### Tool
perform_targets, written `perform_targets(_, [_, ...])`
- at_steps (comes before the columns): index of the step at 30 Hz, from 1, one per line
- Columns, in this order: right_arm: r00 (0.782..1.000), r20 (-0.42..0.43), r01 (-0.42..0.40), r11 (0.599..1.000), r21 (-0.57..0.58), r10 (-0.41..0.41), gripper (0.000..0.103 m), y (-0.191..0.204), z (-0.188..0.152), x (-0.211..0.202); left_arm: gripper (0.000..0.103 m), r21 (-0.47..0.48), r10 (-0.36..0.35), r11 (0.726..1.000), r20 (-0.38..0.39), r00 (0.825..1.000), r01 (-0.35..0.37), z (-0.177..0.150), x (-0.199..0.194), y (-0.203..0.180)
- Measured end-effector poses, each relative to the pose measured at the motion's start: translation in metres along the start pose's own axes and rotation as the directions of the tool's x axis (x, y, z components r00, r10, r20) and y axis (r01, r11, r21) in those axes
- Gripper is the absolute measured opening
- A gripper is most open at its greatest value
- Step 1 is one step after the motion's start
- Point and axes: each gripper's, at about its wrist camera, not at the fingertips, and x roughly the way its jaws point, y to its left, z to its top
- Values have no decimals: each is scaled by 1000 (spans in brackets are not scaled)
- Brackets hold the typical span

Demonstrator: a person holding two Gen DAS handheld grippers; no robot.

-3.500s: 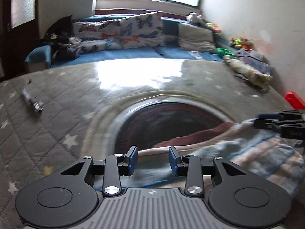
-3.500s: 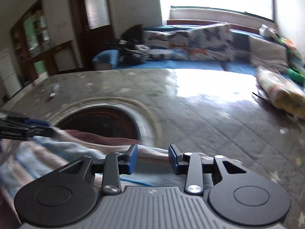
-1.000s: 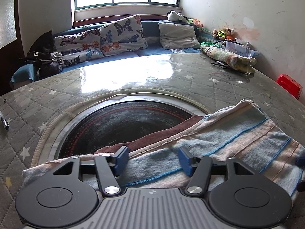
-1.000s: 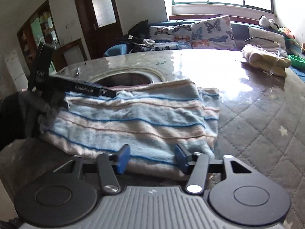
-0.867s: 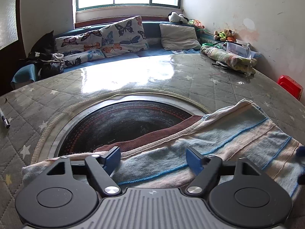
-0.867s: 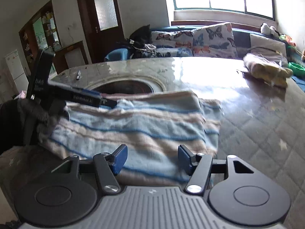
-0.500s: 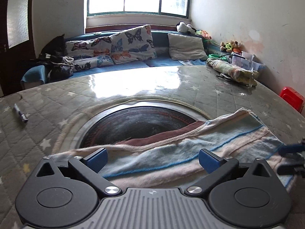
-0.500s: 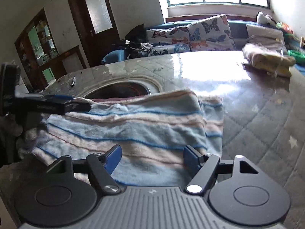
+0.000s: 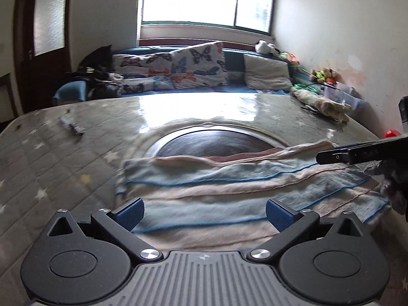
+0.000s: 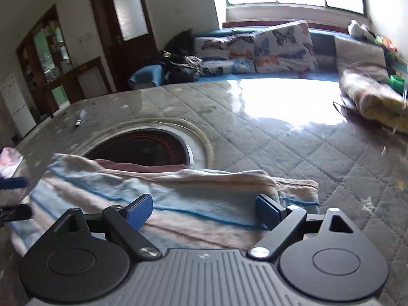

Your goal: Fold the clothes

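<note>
Grey quilted tabletop w/ little stars fills most of both views. It has a big round dark hole in the middle w/ a pale rim. Can't tell what is down in the hole, too dark.

Striped cloth lies flat on the tabletop, on the near side of the hole. It is pale blue and pink w/ thin blue lines. Its far edge hangs a bit over the rim of the hole, and a brown-red layer peeks out there. Its long side runs left to right across the view, and the stripes run the same way. In the right wrist view the cloth looks folded over, w/ a thick edge on its right end.

Left claw is spread wide, blue pads far apart, low over the near edge of the cloth, holding nothing. Right claw is spread wide too, also over the near edge, holding nothing. Right claw's black finger pokes in from the right side of the left wrist view, over the cloth's right end.

Small dark pen-like thing lies on the tabletop, far left. Bundle of cloth sits at the far right. Behind is a blue sofa w/ butterfly pillows under a bright window.
</note>
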Motion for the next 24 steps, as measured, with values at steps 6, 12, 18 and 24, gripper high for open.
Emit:
perform_targets(6, [1000,-2,-4,1000,3,4,94,-1,1,2,103,-46,97,994,-30,995,-98,-18,-3,21])
perform_targets(12, [1000,18,-16,998,-55,17,103,20,-2,-9,103,-41,181,982,-54,982,-183,-31,-6,35])
perform_targets(18, [999,13,-38,992,-120,40,103,43,-12,-17,103,-54,204,977,-54,978,-207,-38,-16,41])
perform_targets(24, [997,-17,-72,979,-192,70,103,68,-29,-20,103,-71,217,973,-56,975,-221,-45,-25,47])
